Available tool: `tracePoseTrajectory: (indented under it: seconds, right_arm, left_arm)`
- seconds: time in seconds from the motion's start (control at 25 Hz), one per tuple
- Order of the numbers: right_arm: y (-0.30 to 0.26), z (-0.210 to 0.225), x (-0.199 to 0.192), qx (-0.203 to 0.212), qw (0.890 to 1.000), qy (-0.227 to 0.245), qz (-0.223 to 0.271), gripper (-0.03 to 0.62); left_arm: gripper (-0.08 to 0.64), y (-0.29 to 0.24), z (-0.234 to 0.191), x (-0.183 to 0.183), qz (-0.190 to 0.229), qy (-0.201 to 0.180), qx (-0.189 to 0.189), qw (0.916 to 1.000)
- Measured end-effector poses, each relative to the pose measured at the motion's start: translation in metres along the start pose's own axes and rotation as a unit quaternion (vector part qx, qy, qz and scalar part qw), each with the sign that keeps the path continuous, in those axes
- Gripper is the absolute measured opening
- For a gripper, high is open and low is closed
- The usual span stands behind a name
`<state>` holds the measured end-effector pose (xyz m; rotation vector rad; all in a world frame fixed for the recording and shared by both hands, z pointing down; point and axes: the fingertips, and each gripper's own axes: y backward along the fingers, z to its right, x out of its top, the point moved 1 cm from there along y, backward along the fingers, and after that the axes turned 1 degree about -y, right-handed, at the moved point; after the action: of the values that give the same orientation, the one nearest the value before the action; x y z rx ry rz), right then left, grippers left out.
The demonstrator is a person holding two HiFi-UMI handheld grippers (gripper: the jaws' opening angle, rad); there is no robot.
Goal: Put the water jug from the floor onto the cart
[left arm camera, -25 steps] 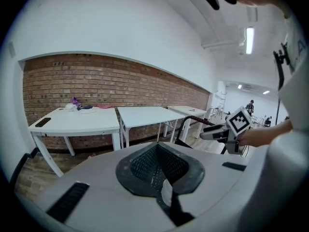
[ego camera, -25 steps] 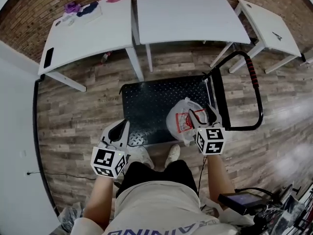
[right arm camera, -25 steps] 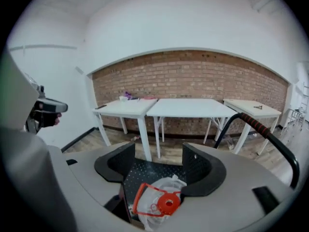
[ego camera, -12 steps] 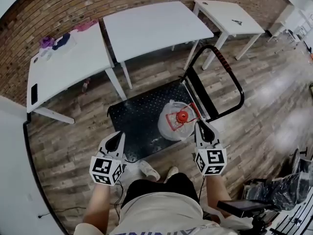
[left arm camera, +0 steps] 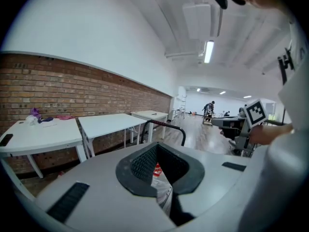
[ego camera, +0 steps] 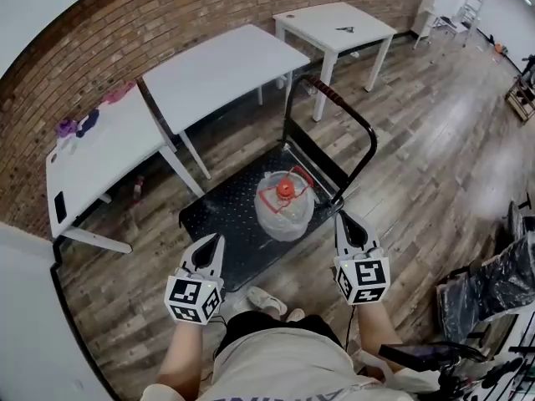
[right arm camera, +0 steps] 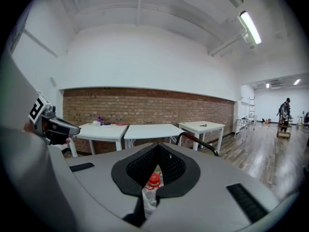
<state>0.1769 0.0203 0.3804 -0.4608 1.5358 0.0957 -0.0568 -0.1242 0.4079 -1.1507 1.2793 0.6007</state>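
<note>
Water jug (ego camera: 284, 213) stands upright on the cart (ego camera: 219, 220), cap up. Left tongs (ego camera: 216, 242) and right tongs (ego camera: 343, 220) point forward, both closed and empty. The right's jaws have only just been closing.

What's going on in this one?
A person with two handheld grippers stands at a cart. The water jug stands upright on its deck, by the handle. The left gripper and right gripper are shut, empty and clear of the jug; the right one's jaws have just closed on nothing.
</note>
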Motion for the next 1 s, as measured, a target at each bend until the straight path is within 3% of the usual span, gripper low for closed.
tracePoseTrajectory:
  seconds: [0.2,0.44,0.68,1.0]
  right_arm:
    - [0.070,0.017,-0.002,-0.025,1.000,-0.010,0.015,0.005]
    - [0.106,0.001,0.007,-0.033,0.999,0.000,0.020,0.005]
    - [0.110,-0.011,0.028,-0.050,0.998,0.009,0.029,0.005]
    - [0.087,-0.067,0.040,-0.046,0.998,0.040,0.015,0.005]
  left_arm:
    - [0.002,0.020,0.056,0.009,0.016,-0.024,-0.033,0.9990]
    - [0.002,0.044,0.069,0.011,0.023,-0.025,-0.050,0.9982]
    - [0.002,0.048,0.063,0.032,0.049,-0.030,-0.069,0.9960]
    - [0.002,0.066,0.011,0.043,0.067,-0.011,-0.078,0.9946]
